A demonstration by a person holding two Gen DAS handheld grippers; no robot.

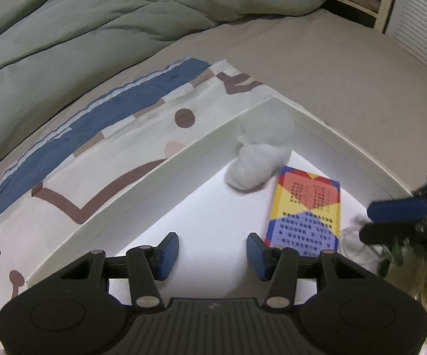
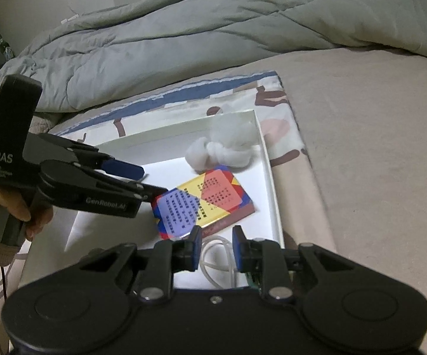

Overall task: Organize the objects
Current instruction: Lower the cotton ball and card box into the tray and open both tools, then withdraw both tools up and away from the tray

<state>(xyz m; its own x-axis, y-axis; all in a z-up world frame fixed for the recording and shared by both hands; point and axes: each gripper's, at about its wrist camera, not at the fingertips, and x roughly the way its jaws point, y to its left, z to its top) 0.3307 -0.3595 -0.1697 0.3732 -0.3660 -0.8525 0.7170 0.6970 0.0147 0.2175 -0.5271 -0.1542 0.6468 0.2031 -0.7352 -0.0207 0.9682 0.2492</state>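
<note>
Bed (image 1: pixel 316 59): beige sheet, with a grey-green duvet (image 1: pixel 95 14) heaped at the far side.
Cloth (image 1: pixel 118 136): patterned, spread on the bed under the tray.
Tray (image 1: pixel 160 174): shallow, white — it holds the box, the wad and the tube.
Box (image 2: pixel 204 204): flat, multicoloured, near the tray's middle.
Wad (image 1: pixel 257 153): white fluff in the far corner, just beside the box.
Tube (image 2: pixel 216 254): clear loop at the near edge.
Left tool (image 1: pixel 213 248): jaws apart, nothing between them, over bare tray floor.
Right tool (image 2: pixel 214 245): jaws drawn in — whether they pinch the tube I cannot tell.
</note>
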